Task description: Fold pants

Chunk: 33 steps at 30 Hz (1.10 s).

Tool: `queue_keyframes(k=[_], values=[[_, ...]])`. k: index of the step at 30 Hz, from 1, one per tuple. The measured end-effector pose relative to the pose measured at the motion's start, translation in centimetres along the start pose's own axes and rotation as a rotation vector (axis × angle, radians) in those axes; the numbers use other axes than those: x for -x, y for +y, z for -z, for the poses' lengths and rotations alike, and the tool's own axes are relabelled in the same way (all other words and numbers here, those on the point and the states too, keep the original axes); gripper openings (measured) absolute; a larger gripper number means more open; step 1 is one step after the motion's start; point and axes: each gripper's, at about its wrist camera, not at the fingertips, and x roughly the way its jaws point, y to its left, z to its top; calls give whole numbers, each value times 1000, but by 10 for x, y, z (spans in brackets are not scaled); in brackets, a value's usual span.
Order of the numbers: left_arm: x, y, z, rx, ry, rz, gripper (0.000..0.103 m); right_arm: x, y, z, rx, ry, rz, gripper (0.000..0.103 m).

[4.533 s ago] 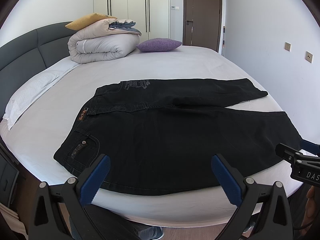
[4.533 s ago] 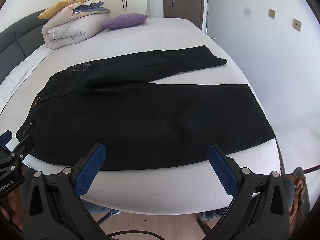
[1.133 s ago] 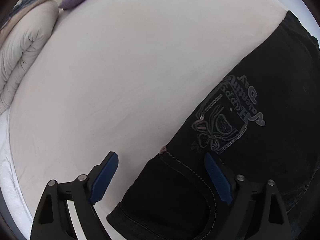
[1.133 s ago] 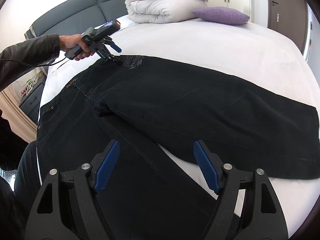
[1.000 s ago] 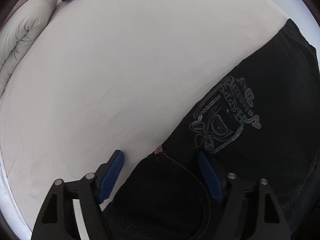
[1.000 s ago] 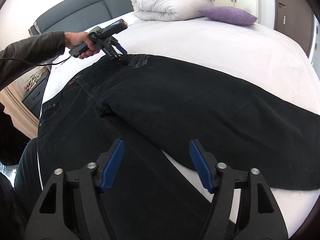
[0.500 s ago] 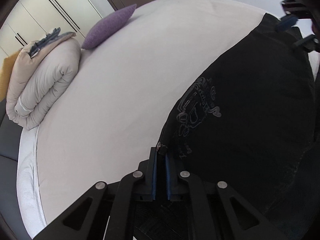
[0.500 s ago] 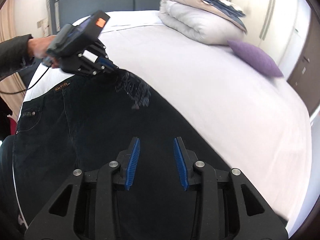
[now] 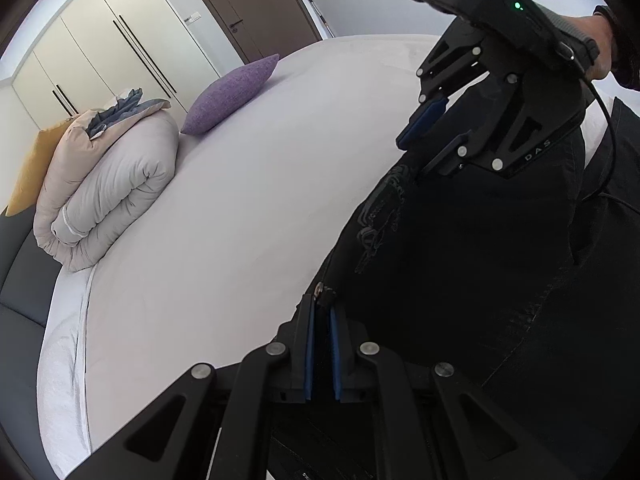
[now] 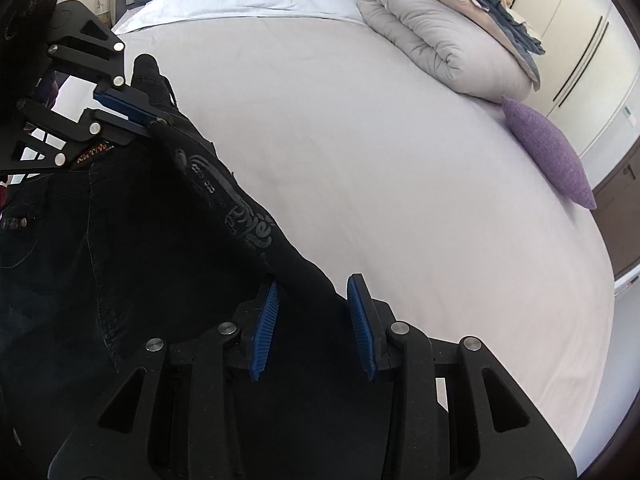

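Black pants (image 9: 460, 280) with a grey printed emblem are lifted off the white bed. My left gripper (image 9: 321, 320) is shut on the waistband edge by a metal rivet. My right gripper (image 10: 314, 308) is closed on a bunched fold of the far leg; its blue pads press the cloth from both sides. In the left wrist view the right gripper (image 9: 424, 120) hangs above the pants at the upper right. In the right wrist view the left gripper (image 10: 128, 110) holds the waistband at the upper left. The pants (image 10: 140, 240) sag between the two grippers.
The white bed sheet (image 9: 240, 200) spreads to the left. A rolled duvet (image 9: 108, 184) with a yellow pillow, and a purple cushion (image 9: 232, 92), lie near the dark headboard. Wardrobe doors and a brown door stand behind. The bed's edge (image 10: 600, 320) curves at right.
Both grippers, open above the flat pants a second ago, have closed on the cloth. They have lifted the far leg and waistband off the bed and come closer together.
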Motion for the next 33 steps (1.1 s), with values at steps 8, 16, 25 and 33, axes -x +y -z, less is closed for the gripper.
queue_keyframes(k=[8, 16, 25, 33], values=[[4, 10, 1, 3, -3, -15, 6, -1, 8, -4, 49, 4, -2, 5], [32, 2, 22, -12, 0, -61, 3, 12, 112, 25, 714, 28, 377, 3], [62, -52, 64, -136, -7, -203, 2, 12, 212, 85, 1220, 10, 544, 3], [98, -97, 94, -166, -23, -204, 2, 30, 245, 108, 1275, -3, 532, 3]])
